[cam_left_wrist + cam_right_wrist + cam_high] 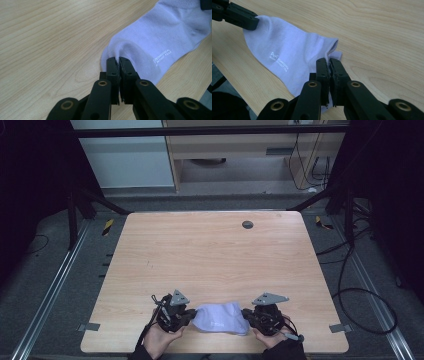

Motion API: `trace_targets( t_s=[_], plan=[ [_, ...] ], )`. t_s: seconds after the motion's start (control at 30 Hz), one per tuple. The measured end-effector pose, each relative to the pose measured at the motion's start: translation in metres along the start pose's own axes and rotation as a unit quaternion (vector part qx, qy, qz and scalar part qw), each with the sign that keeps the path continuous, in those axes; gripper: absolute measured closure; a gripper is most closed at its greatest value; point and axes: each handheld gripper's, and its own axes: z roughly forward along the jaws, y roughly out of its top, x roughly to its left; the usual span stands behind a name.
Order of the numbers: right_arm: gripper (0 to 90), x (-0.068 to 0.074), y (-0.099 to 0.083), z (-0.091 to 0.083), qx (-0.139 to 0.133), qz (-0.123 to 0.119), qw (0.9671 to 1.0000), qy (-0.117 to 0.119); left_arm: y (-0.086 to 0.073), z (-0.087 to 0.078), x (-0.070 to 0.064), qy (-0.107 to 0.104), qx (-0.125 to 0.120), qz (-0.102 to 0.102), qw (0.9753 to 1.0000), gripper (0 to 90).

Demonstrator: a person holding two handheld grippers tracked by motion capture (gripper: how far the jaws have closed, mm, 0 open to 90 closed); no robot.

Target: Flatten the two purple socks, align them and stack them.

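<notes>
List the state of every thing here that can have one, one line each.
Sock: lying on the table, stretched between both grippers, printed side up.
Left hand-held gripper: shut on the sock's rounded end.
Right hand-held gripper: shut on the sock's open end.
Table: bare wood apart from the sock; small dark round cap near the far edge.
</notes>
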Motion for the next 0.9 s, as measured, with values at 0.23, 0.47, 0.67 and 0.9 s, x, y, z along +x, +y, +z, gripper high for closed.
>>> trace_targets(
  t_s=[0.23, 0.47, 0.67, 0.9],
  plan=[
    [86.6, -0.003, -0.003, 0.006, 0.015, 0.004, 0.9999, -0.002, -0.002, 0.008, 0.000, 0.002, 0.011, -0.001, 0.9999, 86.4],
    [85.7, -0.008, -0.007, 0.013, 0.029, 0.007, 0.9995, -0.012, -0.004, 0.014, 0.003, 0.006, 0.018, 0.000, 0.9998, 85.1],
    [74.2, -0.011, -0.008, 0.013, 0.014, -0.003, 0.9996, -0.023, -0.004, 0.009, 0.006, 0.025, 0.000, -0.004, 0.9997, 70.9],
    [77.8, -0.007, -0.004, 0.009, -0.038, -0.026, 0.9989, -0.008, 0.003, 0.002, -0.003, 0.020, -0.044, 0.004, 0.9988, 69.6]
  ],
)
